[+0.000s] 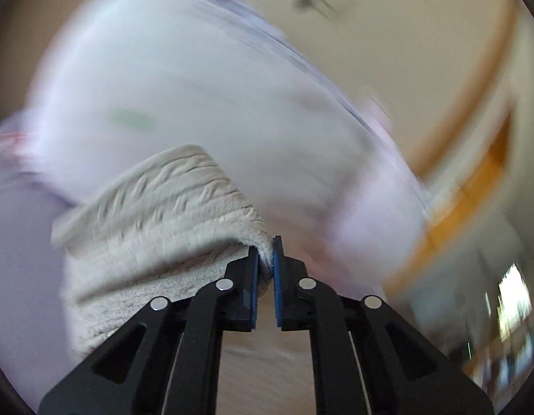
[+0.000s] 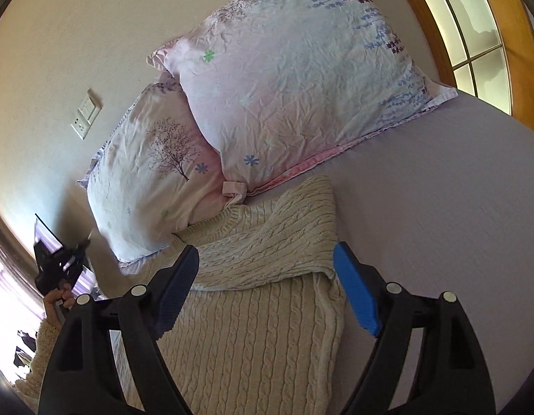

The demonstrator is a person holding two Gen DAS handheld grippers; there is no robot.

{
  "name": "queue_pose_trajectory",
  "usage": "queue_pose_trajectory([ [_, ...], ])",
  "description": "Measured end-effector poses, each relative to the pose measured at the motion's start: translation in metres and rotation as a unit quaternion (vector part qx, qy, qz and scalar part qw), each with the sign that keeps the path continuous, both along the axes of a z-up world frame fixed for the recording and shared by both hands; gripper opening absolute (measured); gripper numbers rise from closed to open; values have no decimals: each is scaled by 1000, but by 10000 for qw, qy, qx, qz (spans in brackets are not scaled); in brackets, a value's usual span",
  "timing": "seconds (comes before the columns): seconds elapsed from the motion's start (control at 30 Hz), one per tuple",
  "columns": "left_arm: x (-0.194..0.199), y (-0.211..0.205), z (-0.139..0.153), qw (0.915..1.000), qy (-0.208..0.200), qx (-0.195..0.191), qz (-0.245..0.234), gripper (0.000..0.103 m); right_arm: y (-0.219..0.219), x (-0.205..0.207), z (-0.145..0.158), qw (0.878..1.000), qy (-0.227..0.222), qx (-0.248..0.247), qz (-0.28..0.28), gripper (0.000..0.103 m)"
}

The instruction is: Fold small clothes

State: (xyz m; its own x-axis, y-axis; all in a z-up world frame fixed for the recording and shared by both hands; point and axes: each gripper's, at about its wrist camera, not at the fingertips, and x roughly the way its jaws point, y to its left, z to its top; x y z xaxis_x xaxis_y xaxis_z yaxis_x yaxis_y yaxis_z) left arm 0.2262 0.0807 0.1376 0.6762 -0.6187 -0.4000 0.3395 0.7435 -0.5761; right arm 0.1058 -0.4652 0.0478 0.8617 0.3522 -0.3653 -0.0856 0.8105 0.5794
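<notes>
A cream cable-knit sweater (image 2: 260, 297) lies on the lilac bed sheet (image 2: 457, 224), one sleeve folded across its chest. My right gripper (image 2: 267, 276) is open and empty, hovering just above the sweater with a finger on each side of the folded sleeve. My left gripper (image 1: 266, 266) is shut on a bunched part of the sweater (image 1: 156, 214) and holds it lifted; this view is motion-blurred. The left gripper also shows far left in the right wrist view (image 2: 59, 266), held in a hand.
Two floral pillows (image 2: 294, 79) lean at the head of the bed, touching the sweater's collar. A wall with a socket plate (image 2: 86, 114) is behind them. A wooden-framed window (image 2: 474, 34) is at the upper right. The blurred pillow (image 1: 198, 97) fills the left wrist view.
</notes>
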Motion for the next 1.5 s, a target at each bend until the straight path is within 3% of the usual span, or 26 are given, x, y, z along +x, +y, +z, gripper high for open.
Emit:
queue_pose_trajectory([
  [0.07,-13,-81,-9,9924,111,358,-1175,27,6,-6,-1,9998,51,-77,162,81],
  [0.1,-26,-118,-20,9825,274,567,-1751,30,9,-11,-1,9995,67,-88,303,81],
  [0.17,-53,-141,-36,9700,453,794,-2252,36,12,-25,-1,9982,29,-120,581,83],
  [0.2,-65,-139,-40,9687,456,868,-2282,39,12,-35,-1,9975,4,-159,691,87],
  [0.27,-89,-123,-43,9697,357,991,-2205,54,11,-53,-5,9958,4,-223,892,90],
  [0.47,-171,-10,-48,9865,385,1148,-1100,69,6,-93,-40,9902,635,-1,1240,90],
  [0.6,-212,52,-62,9955,551,692,-328,70,14,-95,-38,9903,590,27,1256,85],
  [0.7,-226,68,-72,9980,572,270,-50,72,31,-55,-17,9878,410,380,1456,80],
  [0.77,-227,64,-76,9980,585,246,-24,76,45,-6,-9,9833,562,801,1538,72],
  [0.87,-231,57,-80,9976,594,367,21,80,64,79,-13,9762,1187,1294,1274,59],
  [0.97,-242,60,-84,9977,570,342,125,85,78,135,-20,9729,1703,1308,860,50],
  [1.07,-250,73,-88,9975,580,256,310,86,85,166,-27,9701,2037,1250,434,48],
  [1.2,-255,91,-96,9959,710,102,548,86,84,175,-46,9579,2503,1405,28,33],
  [1.23,-254,94,-97,9957,730,75,564,86,84,174,-47,9587,2502,1353,-53,24],
  [1.33,-249,95,-101,9954,787,34,543,86,84,174,-47,9606,2409,1381,-105,17],
  [1.37,-247,94,-101,9956,784,36,512,86,86,174,-45,9641,2283,1358,-25,8],
  [1.5,-247,88,-103,9961,771,23,421,86,73,144,-8,9846,830,1540,42,7],
])
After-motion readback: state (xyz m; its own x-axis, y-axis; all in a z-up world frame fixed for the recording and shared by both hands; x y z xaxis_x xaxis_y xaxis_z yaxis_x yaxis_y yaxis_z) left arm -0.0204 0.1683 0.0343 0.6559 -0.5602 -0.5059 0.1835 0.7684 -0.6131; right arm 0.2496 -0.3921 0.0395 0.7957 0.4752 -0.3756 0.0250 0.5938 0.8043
